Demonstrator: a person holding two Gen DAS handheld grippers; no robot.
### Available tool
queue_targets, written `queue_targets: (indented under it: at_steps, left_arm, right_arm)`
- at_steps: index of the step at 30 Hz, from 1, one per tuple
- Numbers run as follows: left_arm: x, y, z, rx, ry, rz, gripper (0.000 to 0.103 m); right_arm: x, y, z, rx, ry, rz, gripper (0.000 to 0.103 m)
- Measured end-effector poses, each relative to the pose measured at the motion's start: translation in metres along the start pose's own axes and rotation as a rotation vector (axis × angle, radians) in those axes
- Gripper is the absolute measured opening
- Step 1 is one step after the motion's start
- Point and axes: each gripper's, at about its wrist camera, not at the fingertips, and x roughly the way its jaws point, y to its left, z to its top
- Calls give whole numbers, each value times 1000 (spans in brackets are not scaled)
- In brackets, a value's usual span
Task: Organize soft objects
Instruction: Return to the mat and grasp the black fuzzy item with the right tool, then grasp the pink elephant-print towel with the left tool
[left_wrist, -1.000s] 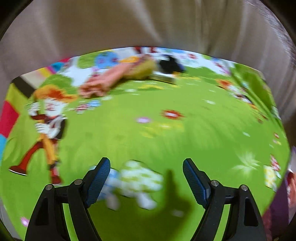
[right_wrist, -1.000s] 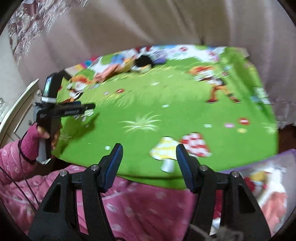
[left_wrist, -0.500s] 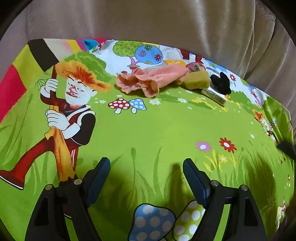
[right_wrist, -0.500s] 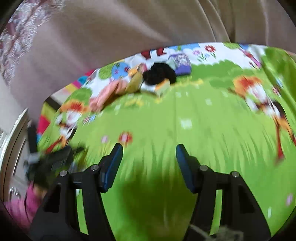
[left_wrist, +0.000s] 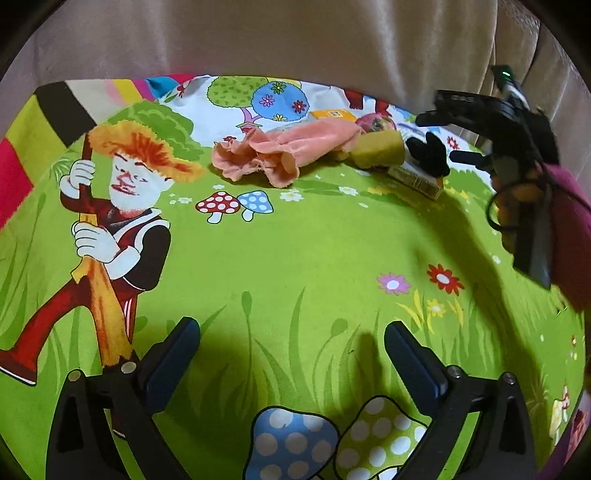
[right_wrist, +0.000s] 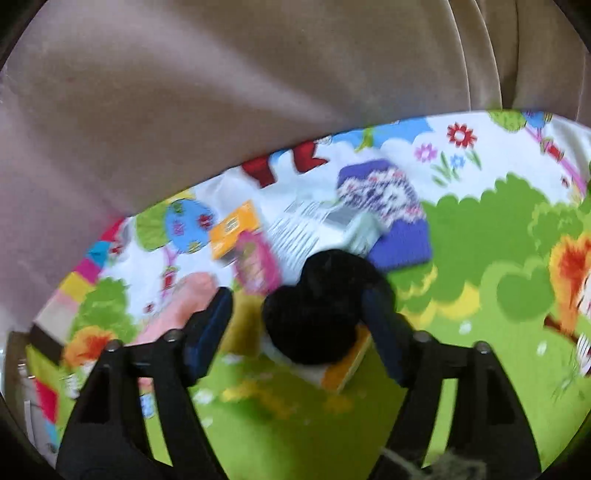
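Right claw closing in on the black plush

The right claw, just widened and holding nothing, straddles the black plush toy at the mat's far edge; the left claw, wide and empty, stays well back.

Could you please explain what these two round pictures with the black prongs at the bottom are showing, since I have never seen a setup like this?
No robot here: a person holds a two-finger gripper in each hand, with a fisheye camera on each looking along its fingers. The prongs are those fingers.

The left camera's picture shows the left gripper open above a cartoon-printed green cloth, nothing between its fingers. At the far edge lie a pink cloth, a yellow sponge, a black soft item and a small box. The right hand's tool shows at the right.

The blurred right picture shows the right gripper, whose jaws have just been opening, either side of the black item; no grip is visible. A purple patterned item lies behind.
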Motion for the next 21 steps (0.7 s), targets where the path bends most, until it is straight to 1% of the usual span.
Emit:
queue_targets:
  at_steps: [1,2,3,4,6,7,9,10,13,15,16,18,19,21]
  left_arm:
    - [1,-1,0,6,3,5,102]
    - [1,-2,0,12,5,9,102]
    - [1,-2,-1,14,6,11,103]
    - [1,-2,-1,14,6,11,102]
    - [2,-3,-1,21,8,15,102]
    - [2,-3,-1,24,9,17,102]
    - [3,-4,0,36,13,22,103]
    - [5,-5,2,43,16,22,103]
    - [14,-7,14,56,20,2,103]
    - [25,-11,33,69,6,44,103]
    - [31,-14,41,87,-6,65,103]
    - [47,-25,64,146,-28,141,103]
    - [55,-30,74,172,-32,166,103]
    - [75,-42,99,257,-26,191,103]
  right_arm:
    - [8,-2,1,-5,30,-25,81]
    - [15,-5,0,-11,65,-26,75]
    - [16,-8,-3,-17,85,2,35]
    - [11,-11,-10,-28,78,63,14]
    - [-6,-16,-25,-66,48,116,16]
    - [-23,-18,-37,-97,17,167,16]
    - [-51,-26,-60,-133,-12,222,16]
    - [-71,-34,-77,-140,-21,248,16]
    - [-108,-49,-117,-148,-23,278,16]
    - [-135,-53,-146,-158,-2,275,16]
    - [-144,-55,-154,-158,4,272,16]
    - [-162,-62,-176,-140,25,284,16]
    - [-168,-65,-185,-130,32,279,16]
    - [-176,-70,-200,-102,35,280,16]
